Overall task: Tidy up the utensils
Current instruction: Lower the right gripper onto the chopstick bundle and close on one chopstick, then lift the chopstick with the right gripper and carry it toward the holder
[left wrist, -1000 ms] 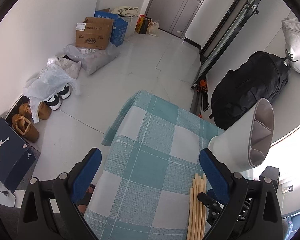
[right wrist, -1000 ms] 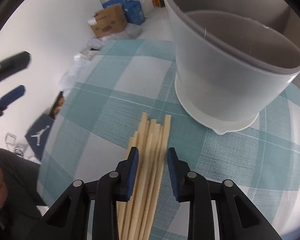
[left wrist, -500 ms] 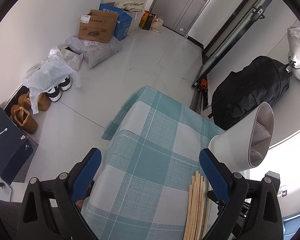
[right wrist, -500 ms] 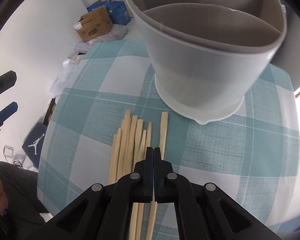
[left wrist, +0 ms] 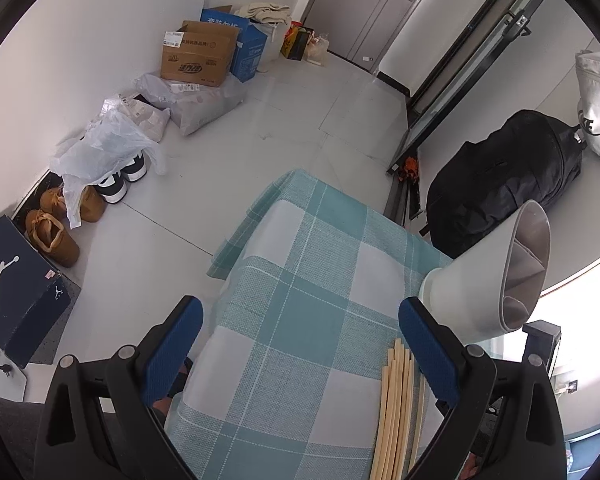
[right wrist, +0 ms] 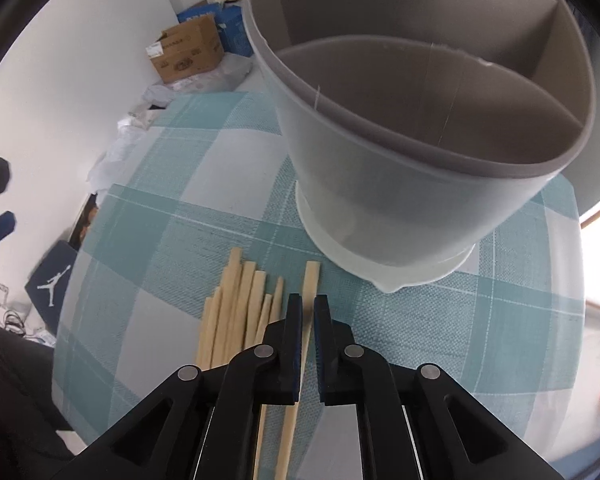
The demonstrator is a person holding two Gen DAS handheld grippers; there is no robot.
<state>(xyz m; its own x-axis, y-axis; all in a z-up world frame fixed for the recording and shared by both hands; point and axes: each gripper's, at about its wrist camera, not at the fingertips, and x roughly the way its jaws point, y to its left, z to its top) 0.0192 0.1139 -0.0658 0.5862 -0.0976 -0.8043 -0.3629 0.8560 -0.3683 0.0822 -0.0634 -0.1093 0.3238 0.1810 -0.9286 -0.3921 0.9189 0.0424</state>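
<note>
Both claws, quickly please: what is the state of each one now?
Left claw: open, holding nothing.
Right claw: jaws have just been opening slightly, one chopstick between them, grip not clear.

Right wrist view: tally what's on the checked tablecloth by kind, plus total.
wooden chopsticks: 8 (tips overlap in the bundle, so the count is approximate)
grey divided utensil holder: 1
Total: 9
</note>
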